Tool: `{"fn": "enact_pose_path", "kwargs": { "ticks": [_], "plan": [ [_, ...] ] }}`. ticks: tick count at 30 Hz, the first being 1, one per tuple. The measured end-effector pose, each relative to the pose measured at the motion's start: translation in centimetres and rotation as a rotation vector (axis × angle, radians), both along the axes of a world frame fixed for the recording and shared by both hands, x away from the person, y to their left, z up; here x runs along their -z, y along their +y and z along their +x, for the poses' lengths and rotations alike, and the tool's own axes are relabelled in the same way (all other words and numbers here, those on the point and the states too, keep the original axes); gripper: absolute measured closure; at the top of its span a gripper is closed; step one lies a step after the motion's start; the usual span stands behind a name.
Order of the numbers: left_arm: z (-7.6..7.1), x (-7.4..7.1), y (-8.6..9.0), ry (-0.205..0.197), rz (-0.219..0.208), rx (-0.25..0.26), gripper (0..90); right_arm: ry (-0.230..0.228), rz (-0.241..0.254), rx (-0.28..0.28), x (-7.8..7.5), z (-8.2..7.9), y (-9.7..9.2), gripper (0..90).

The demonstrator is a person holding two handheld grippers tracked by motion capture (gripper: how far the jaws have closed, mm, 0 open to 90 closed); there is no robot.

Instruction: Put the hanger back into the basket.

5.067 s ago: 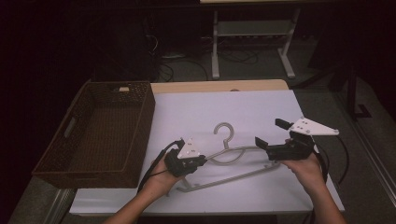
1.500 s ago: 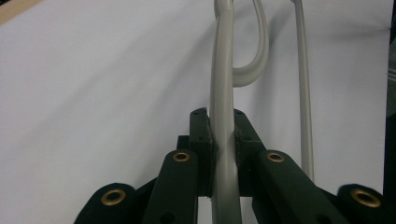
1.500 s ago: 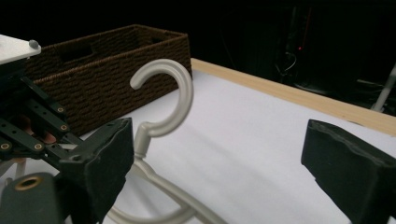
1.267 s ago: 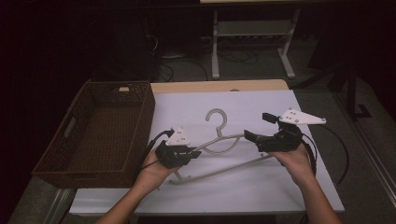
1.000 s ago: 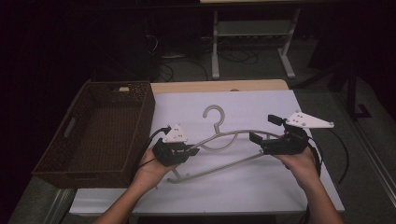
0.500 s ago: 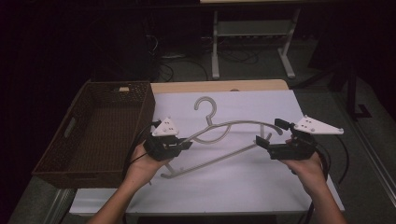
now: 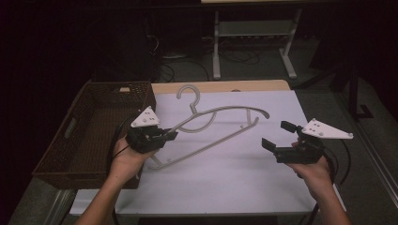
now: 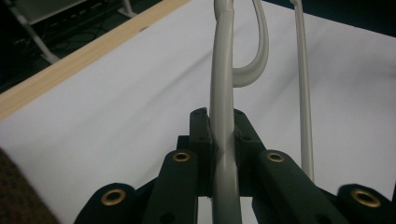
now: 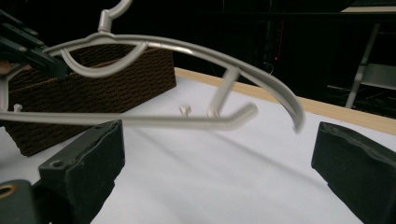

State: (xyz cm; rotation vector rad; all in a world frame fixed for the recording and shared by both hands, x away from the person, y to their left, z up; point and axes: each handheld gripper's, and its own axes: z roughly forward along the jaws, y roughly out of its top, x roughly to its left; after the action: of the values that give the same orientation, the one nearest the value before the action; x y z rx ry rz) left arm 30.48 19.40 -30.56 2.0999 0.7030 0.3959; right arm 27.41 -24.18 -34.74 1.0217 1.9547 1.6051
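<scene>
A grey plastic hanger (image 7: 220, 126) hangs above the white table, its hook pointing to the far side. My left gripper (image 7: 168, 136) is shut on the hanger's left shoulder, next to the basket. In the left gripper view the black jaws (image 8: 223, 128) clamp the hanger's arm (image 8: 222, 84), which runs straight away from them. My right gripper (image 7: 274, 134) is open at the right, a little short of the hanger's right end and apart from it. In the right gripper view the jaws (image 9: 219, 163) stand wide apart with the hanger (image 9: 187, 49) floating beyond them.
A brown wicker basket (image 7: 89, 126) stands at the table's left edge, also seen as the basket (image 9: 107, 93) behind the hanger. White sheet (image 7: 244, 173) covers the table, with a wooden strip (image 7: 220, 86) along the far edge. A metal stand (image 7: 253, 42) is on the floor behind.
The right gripper has let go of the hanger, opened and drawn back to the right. The left gripper has carried the hanger left and up, toward the basket.
</scene>
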Motion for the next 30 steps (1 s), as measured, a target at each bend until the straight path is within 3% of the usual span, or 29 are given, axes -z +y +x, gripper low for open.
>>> {"fn": "enact_pose_path", "kwargs": {
  "ticks": [9, 15, 30],
  "plan": [
    [0.2, -1.1, 3.0, -0.017, -0.003, -0.057, 82.4, -0.008, 0.007, 0.013, 0.1, -0.4, -0.5, 1.4],
    [0.4, -2.1, 5.5, -0.027, -0.033, -0.106, 82.4, -0.008, 0.008, 0.018, 0.2, -0.4, -0.6, 1.0],
    [1.0, -2.5, 8.9, -0.023, -0.03, -0.189, 82.4, -0.004, 0.003, 0.015, 0.3, -0.2, -0.5, 1.0]
  ]
}}
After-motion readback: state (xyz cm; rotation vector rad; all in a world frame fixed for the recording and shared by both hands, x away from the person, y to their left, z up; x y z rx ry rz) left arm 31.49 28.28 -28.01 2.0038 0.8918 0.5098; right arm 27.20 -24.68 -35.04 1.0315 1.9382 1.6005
